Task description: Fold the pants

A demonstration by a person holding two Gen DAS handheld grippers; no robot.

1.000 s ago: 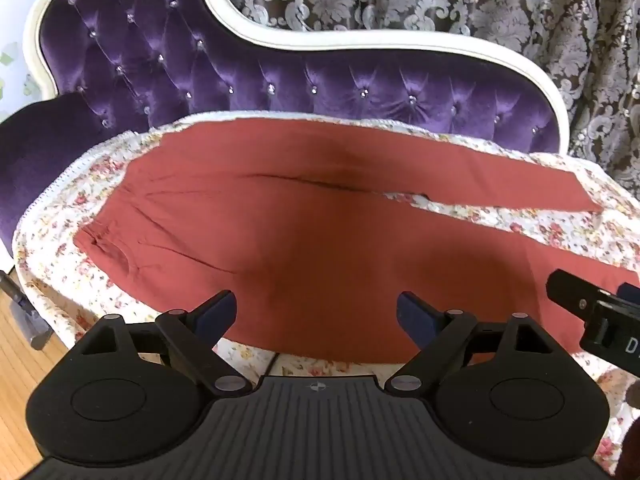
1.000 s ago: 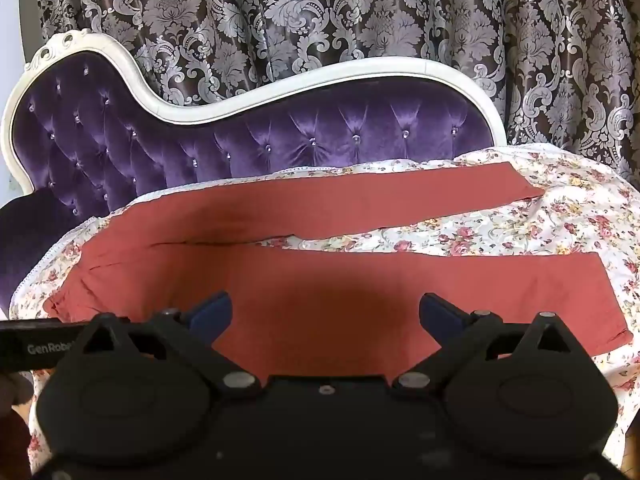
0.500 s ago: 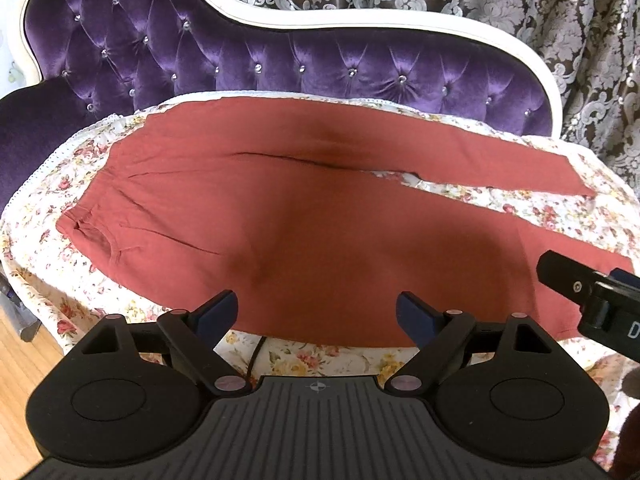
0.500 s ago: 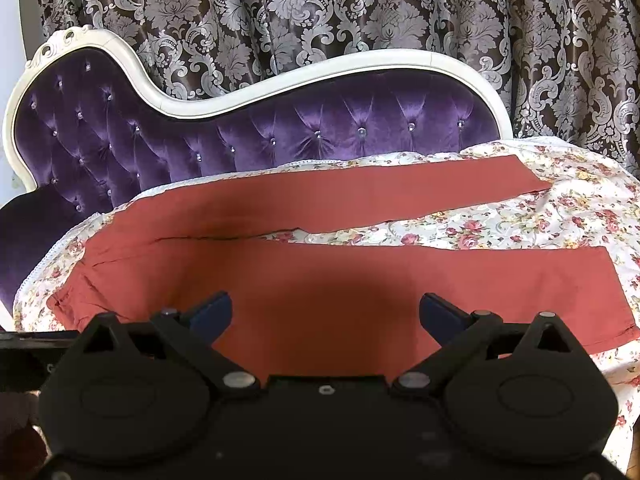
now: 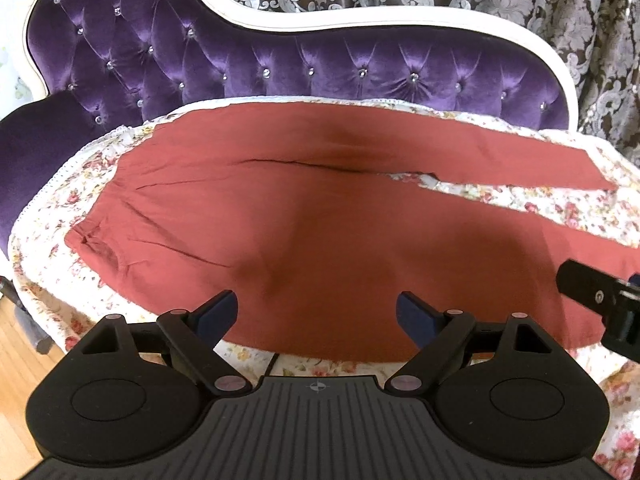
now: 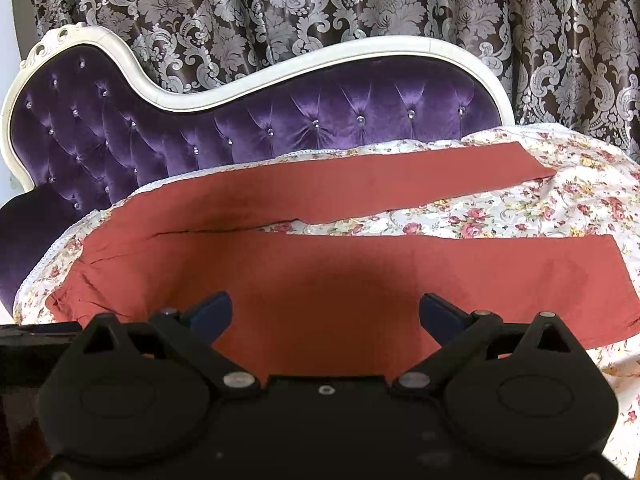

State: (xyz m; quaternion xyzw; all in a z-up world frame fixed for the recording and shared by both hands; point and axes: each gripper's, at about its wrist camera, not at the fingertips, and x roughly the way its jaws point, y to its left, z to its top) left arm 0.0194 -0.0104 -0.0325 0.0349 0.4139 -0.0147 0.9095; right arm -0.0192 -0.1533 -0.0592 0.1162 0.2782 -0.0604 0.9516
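Rust-red pants (image 5: 320, 216) lie flat on a floral sheet (image 5: 560, 204) over a sofa seat, waistband at the left, two legs spread apart toward the right. They also show in the right wrist view (image 6: 360, 276). My left gripper (image 5: 318, 314) is open and empty, held above the near edge of the pants around the hip and thigh. My right gripper (image 6: 326, 312) is open and empty above the near leg. The right gripper's body (image 5: 600, 300) shows at the right edge of the left wrist view.
A purple tufted sofa back (image 6: 280, 120) with a white frame runs behind the pants. Patterned curtains (image 6: 360, 8) hang behind it. Wooden floor (image 5: 16, 344) shows at the lower left. The floral sheet (image 6: 520, 208) shows between the legs.
Both grippers have shifted slightly over the pants, and the view has tilted a little. Both stay open. The pants have not moved.
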